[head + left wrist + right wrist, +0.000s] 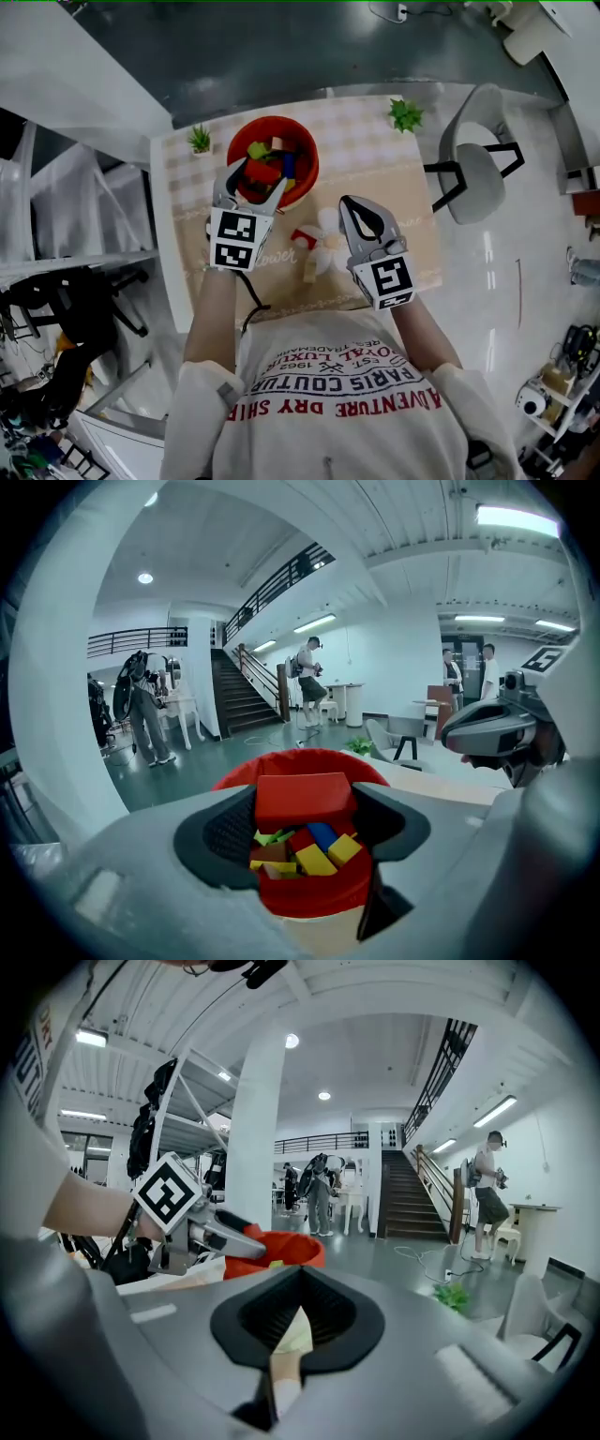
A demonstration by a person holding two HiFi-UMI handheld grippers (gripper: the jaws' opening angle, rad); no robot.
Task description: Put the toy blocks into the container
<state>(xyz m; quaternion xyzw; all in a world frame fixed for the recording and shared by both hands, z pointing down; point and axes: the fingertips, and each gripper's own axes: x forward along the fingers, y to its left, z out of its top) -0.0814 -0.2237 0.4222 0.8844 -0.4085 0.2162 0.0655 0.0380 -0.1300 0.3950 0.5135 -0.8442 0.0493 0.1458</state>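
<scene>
A red bowl [302,141] sits at the table's far left, holding several coloured blocks [319,850]. My left gripper [257,180] hovers just over the bowl, shut on a wide red block [305,801] whose ends touch both pads. In the left gripper view the bowl [314,897] lies directly beneath that block. My right gripper [352,208] is above the middle of the table, to the right of the bowl, with its jaws shut and nothing between them [298,1279]. A small red block [305,236] and a pale block [309,272] lie on the tablecloth between the two grippers.
Two small green plants [200,139] [405,115] stand at the table's far corners. A grey chair [473,164] stands just off the right edge. Shelving with wrapped goods [66,216] is on the left. People stand far off near a staircase [239,696].
</scene>
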